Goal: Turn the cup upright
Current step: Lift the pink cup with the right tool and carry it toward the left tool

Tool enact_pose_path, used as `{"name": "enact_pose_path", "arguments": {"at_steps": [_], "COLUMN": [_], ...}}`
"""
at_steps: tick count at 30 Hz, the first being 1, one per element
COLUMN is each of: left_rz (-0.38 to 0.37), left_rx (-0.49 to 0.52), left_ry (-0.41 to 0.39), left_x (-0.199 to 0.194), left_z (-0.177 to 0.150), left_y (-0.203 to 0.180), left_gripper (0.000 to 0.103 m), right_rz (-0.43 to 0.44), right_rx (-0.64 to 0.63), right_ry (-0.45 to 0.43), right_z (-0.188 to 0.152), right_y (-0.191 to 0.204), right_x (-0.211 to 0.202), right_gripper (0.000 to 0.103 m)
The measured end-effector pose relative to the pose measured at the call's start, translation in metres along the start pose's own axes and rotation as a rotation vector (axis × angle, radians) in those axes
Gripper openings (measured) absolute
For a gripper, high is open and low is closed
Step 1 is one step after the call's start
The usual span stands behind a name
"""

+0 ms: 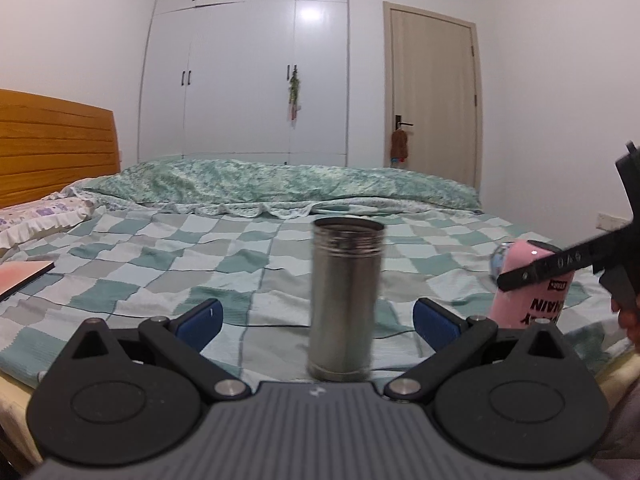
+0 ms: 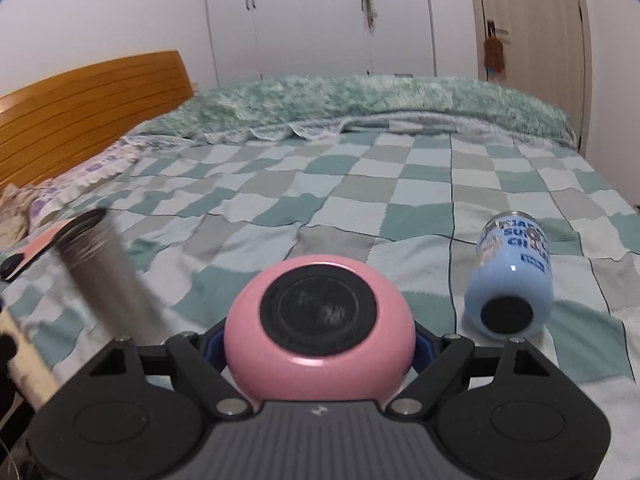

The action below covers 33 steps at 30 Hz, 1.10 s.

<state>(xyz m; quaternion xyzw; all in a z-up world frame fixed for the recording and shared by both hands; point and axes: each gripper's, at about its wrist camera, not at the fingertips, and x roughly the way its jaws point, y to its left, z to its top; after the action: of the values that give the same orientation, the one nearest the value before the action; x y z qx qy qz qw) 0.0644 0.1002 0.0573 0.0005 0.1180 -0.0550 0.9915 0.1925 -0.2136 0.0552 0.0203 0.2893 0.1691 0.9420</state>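
Observation:
A steel cup (image 1: 344, 300) stands upright on the checked bedspread (image 1: 160, 248), between the spread blue pads of my left gripper (image 1: 316, 320), which is open and not touching it. It also shows blurred in the right wrist view (image 2: 104, 276) at the left. My right gripper (image 2: 318, 344) is shut on a pink cup (image 2: 318, 328), its black base facing the camera. In the left wrist view the pink cup (image 1: 532, 304) is upside down, held by the right gripper's fingers (image 1: 540, 272). A light blue cup (image 2: 510, 280) lies on its side at the right.
A wooden headboard (image 1: 52, 148) and pillow (image 1: 40, 216) are at the left. A rolled green blanket (image 1: 280, 180) lies along the far side of the bed. A flat pink-and-black item (image 1: 20, 276) lies at the bed's left edge. A wardrobe (image 1: 244, 72) and door (image 1: 432, 92) stand behind.

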Motion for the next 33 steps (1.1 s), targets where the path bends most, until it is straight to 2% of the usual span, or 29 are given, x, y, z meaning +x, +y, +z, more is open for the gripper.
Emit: {"name": "enact_pose_path", "arguments": {"at_steps": [5, 9, 11, 14, 16, 19, 23, 24, 30, 31, 33], "left_rz": [-0.022, -0.018, -0.012, -0.003, -0.004, -0.018, -0.049, -0.057, -0.075, -0.074, -0.075], "left_rx": [0.001, -0.011, -0.019, -0.025, -0.028, -0.028, -0.022, -0.020, 0.003, 0.008, 0.016], "left_ry": [-0.020, -0.032, -0.032, -0.023, -0.016, -0.008, 0.007, 0.012, 0.032, 0.039, 0.055], "left_x": [-0.017, -0.031, -0.036, -0.042, -0.044, -0.046, -0.047, -0.047, -0.049, -0.049, -0.048], "left_z": [0.002, 0.000, -0.001, -0.003, -0.004, -0.005, -0.010, -0.010, -0.010, -0.009, -0.008], "left_y": [-0.014, -0.017, -0.016, -0.013, -0.014, -0.020, -0.035, -0.039, -0.063, -0.067, -0.074], "left_gripper": [0.103, 0.103, 0.103, 0.103, 0.103, 0.103, 0.103, 0.103, 0.103, 0.103, 0.103], "right_rz": [-0.054, -0.136, -0.150, -0.086, -0.107, -0.082, -0.072, -0.078, -0.054, -0.037, -0.001], "right_rx": [-0.139, -0.290, -0.352, -0.349, -0.412, -0.399, -0.371, -0.368, -0.308, -0.289, -0.231], "right_ry": [-0.103, -0.197, -0.203, -0.134, -0.195, -0.182, -0.114, -0.134, -0.121, -0.118, -0.130], "right_z": [-0.012, -0.008, -0.015, -0.040, -0.063, -0.085, -0.121, -0.127, -0.123, -0.121, -0.117], "right_y": [0.024, 0.044, 0.053, 0.057, 0.065, 0.064, 0.056, 0.053, 0.047, 0.044, 0.034], "right_x": [-0.019, -0.009, -0.003, -0.003, -0.020, -0.039, -0.042, -0.044, -0.047, -0.048, -0.054], "right_gripper": [0.083, 0.083, 0.083, 0.084, 0.084, 0.083, 0.084, 0.083, 0.084, 0.085, 0.099]}}
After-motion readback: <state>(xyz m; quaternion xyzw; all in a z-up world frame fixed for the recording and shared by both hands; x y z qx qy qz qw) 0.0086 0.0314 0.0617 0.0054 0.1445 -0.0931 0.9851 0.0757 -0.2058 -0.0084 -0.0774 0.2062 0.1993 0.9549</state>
